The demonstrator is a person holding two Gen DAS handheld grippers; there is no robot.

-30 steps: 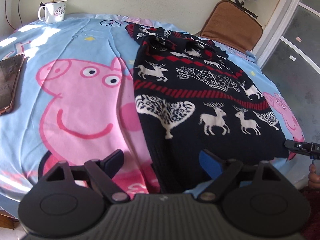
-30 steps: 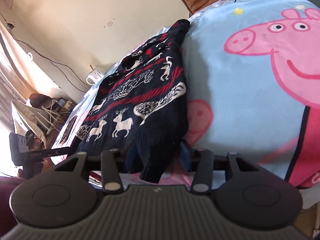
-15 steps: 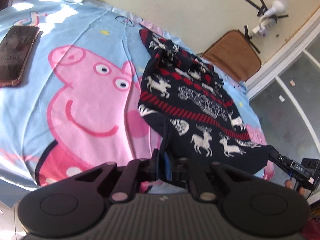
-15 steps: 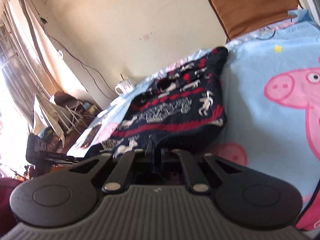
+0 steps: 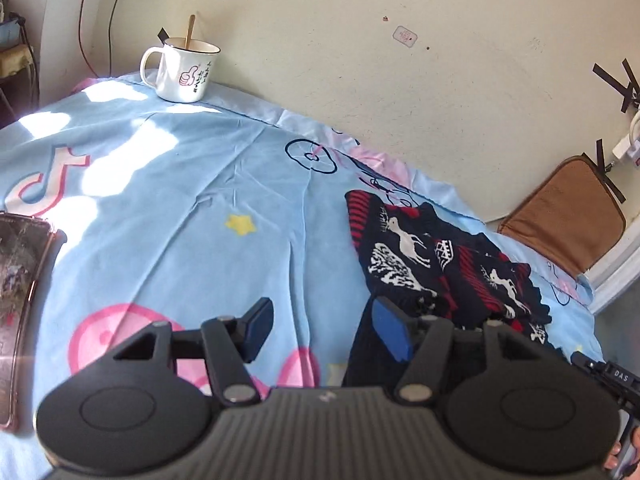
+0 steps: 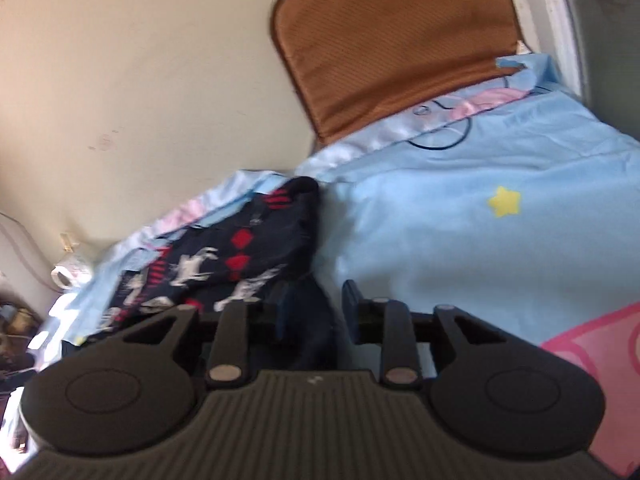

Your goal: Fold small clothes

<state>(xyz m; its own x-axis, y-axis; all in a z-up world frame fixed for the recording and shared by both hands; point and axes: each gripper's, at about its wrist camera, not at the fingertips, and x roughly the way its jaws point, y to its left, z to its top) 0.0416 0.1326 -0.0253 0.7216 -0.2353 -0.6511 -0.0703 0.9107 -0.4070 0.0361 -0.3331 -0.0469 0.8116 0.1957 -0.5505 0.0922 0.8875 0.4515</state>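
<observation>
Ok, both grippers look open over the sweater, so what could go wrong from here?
1. The sweater lies bunched, not flat, so the fold may spring back or come out crooked.
2. Dark cloth sits between the right gripper fingers; pulling away could drag it.
3. The mug and phone lie on the sheet; tugging might disturb them.

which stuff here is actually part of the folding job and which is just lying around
Part of the job:
reindeer sweater
left gripper, open
right gripper, open

Just lying about:
white enamel mug with a stick in it
phone
brown cushion
Peppa Pig sheet underneath everything
</observation>
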